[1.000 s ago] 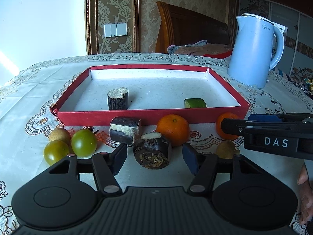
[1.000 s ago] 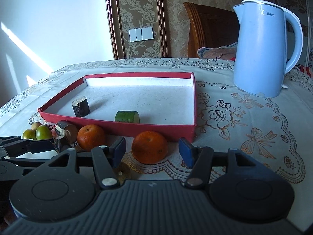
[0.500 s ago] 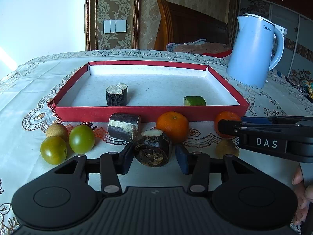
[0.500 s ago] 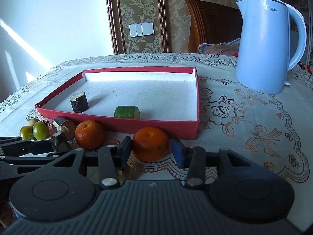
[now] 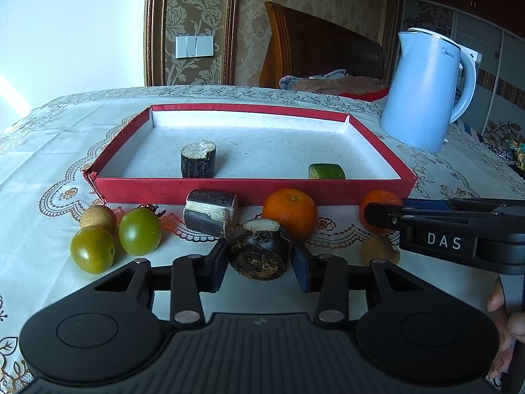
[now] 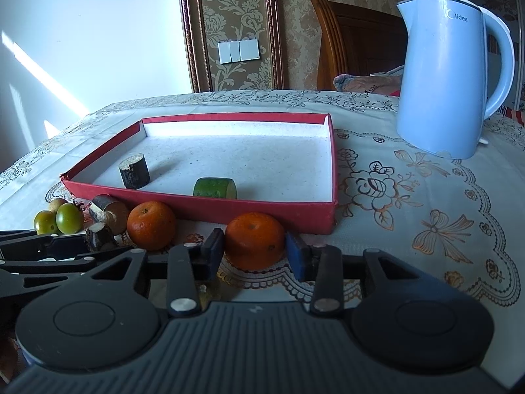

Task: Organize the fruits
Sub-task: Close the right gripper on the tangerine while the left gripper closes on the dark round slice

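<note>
Left to right on my left wrist view: a longan (image 5: 97,217) and two green tomatoes (image 5: 139,231) sit in front of the red tray (image 5: 249,189), left end. Next a cane piece (image 5: 210,213) lies on its side against the tray's front wall. My left gripper (image 5: 259,262) is pinching the dark cane stub (image 5: 261,252); both pads touch its sides and it sits on the cloth (image 5: 49,170). Just behind it is an orange (image 5: 288,208). Further right a second longan (image 5: 379,249), partly under my right gripper's finger.

Inside the tray: an upright cane stub (image 5: 198,159) at left, a green chunk (image 5: 326,171) at right near the front wall.

Right wrist view: my right gripper (image 6: 254,252) brackets the second orange (image 6: 254,241) by the tray's front right corner. Left pad looks touching; right pad is at the fruit's edge, contact I can't confirm. Kettle (image 6: 449,75) stands far right on the cloth, well apart from the tray.
</note>
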### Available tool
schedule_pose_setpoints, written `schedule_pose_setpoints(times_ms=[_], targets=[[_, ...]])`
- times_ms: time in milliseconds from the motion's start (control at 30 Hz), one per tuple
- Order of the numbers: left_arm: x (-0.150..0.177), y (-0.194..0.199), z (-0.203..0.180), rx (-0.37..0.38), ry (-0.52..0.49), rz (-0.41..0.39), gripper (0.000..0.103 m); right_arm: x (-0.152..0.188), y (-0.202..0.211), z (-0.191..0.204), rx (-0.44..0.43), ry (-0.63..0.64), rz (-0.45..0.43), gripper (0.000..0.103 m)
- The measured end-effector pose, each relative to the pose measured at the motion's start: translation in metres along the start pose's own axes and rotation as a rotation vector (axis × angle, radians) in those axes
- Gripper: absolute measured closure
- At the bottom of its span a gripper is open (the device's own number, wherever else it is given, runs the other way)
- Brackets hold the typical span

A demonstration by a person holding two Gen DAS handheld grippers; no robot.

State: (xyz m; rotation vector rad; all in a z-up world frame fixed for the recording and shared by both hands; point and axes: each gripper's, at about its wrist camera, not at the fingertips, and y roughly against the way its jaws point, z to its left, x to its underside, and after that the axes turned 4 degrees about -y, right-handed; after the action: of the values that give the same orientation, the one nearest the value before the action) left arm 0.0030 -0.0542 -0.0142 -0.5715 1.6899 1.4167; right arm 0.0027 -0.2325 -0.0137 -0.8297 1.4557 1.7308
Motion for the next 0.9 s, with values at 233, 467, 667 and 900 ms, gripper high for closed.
schedule_pose_setpoints(times_ms=[233,467,667,900], targets=[[0.0,0.001,0.0,0.006,0.009,-0.002,0.063,0.0,0.001,-0.001,0.001,-0.003,-0.009,0.066],[0.0,0.008,-0.004,-0.004,-0.016,-0.036,0.063,0.001,0.003,-0.002,-0.003,-0.007,-0.018,0.066],[0.001,0.017,-0.005,-0.052,-0.03,-0.082,0.063,0.001,0.004,-0.002,-0.003,-0.009,-0.025,0.066],[-0.003,0.026,-0.003,-0.128,-0.039,-0.127,0.063,0.001,0.008,-0.001,0.014,0.001,-0.05,0.066]])
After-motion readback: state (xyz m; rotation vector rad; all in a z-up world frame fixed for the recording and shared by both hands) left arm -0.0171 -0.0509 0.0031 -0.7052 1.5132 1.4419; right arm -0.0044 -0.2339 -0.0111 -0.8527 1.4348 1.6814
